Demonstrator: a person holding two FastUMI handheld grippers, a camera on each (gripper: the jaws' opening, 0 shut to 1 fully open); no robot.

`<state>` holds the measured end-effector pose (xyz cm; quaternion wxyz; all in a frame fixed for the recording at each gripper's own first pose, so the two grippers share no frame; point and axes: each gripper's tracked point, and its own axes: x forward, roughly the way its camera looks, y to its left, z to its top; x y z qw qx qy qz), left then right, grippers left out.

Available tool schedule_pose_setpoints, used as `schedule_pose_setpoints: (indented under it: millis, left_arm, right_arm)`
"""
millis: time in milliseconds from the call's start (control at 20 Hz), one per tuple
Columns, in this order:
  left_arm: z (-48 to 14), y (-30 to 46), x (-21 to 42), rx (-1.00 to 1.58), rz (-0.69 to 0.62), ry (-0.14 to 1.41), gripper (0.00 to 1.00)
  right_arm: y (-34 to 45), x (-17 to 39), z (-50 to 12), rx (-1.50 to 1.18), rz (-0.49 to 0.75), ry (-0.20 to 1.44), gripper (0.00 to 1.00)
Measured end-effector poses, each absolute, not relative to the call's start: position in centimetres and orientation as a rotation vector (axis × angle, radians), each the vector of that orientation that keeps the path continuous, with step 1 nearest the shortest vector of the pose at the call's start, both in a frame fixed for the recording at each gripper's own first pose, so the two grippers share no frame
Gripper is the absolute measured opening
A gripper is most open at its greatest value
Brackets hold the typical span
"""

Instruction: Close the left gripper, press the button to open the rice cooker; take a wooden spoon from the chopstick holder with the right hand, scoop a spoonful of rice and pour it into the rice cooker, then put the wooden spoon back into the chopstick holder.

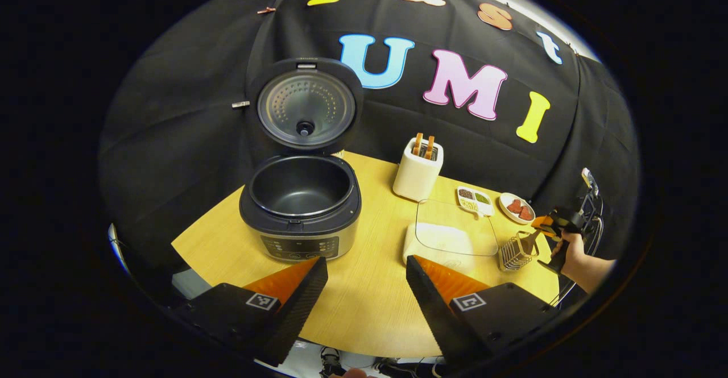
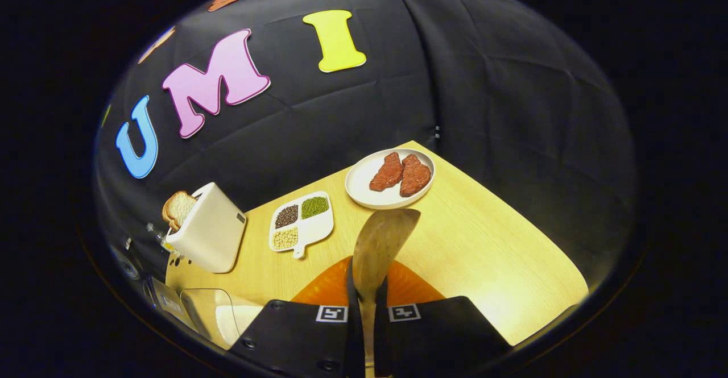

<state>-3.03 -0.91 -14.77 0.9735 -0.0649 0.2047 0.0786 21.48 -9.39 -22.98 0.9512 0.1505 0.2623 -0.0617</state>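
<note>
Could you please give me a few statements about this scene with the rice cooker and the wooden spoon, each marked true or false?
1. The rice cooker has its lid up. True.
2. The pot inside the rice cooker is full of rice. False: it looks empty and dark.
3. The right gripper holds the wooden spoon between both fingers. True.
4. The left gripper is shut. False: its fingers stand wide apart with nothing between them.
5. The plate near the table corner holds two reddish pieces of food. True.
6. The toaster is empty. False: a slice of bread sticks out of it.
</note>
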Motion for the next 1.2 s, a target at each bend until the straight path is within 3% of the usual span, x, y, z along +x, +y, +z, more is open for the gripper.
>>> schedule_pose_setpoints:
  millis: [350, 750, 1200]
  left_arm:
    - [-12.3, 2.8, -1.6, -0.091, 0.039, 0.337, 0.96]
    - [-12.0, 5.8, -0.9, -0.098, -0.004, 0.303, 0.96]
    - [-12.7, 7.9, -1.5, -0.124, 0.027, 0.294, 0.96]
  right_arm:
    - [-7.3, 18.4, -13.5, 0.222, -0.152, 0.356, 0.09]
    - [1.9, 15.0, -6.4, 0.166, -0.02, 0.227, 0.08]
    - [11.6, 15.5, -11.0, 0.07, 0.142, 0.283, 0.08]
